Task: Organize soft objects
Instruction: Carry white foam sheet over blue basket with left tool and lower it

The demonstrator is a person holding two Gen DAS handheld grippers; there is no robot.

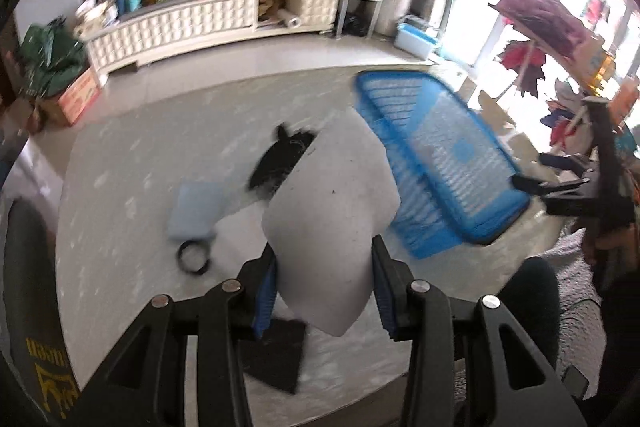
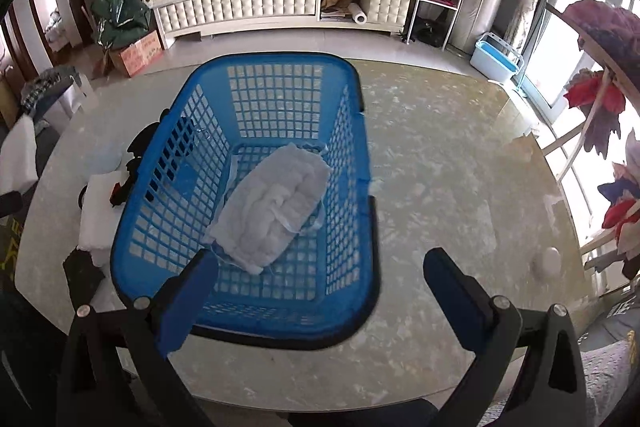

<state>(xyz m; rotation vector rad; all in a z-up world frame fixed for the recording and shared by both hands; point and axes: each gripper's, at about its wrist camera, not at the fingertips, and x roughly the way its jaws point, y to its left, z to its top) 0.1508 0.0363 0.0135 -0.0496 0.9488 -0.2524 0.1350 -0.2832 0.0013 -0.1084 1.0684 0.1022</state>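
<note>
left view: my left gripper (image 1: 324,287) at bottom centre, fingers (image 1: 266,287) partly closed & clamped on a white foam sheet (image 1: 332,203), which is lifted off the worktop (image 1: 120,187). below it a black pad (image 1: 276,359); further up, left of centre, a black ring (image 1: 194,257), light blue sponge (image 1: 196,211), black cloth (image 1: 280,159). blue basket (image 1: 440,163) at right, blurred. right view: right gripper (image 2: 320,279) wide apart, nothing between fingers (image 2: 188,303). basket (image 2: 248,315) in centre holds a white padded cloth (image 2: 272,211).
</note>
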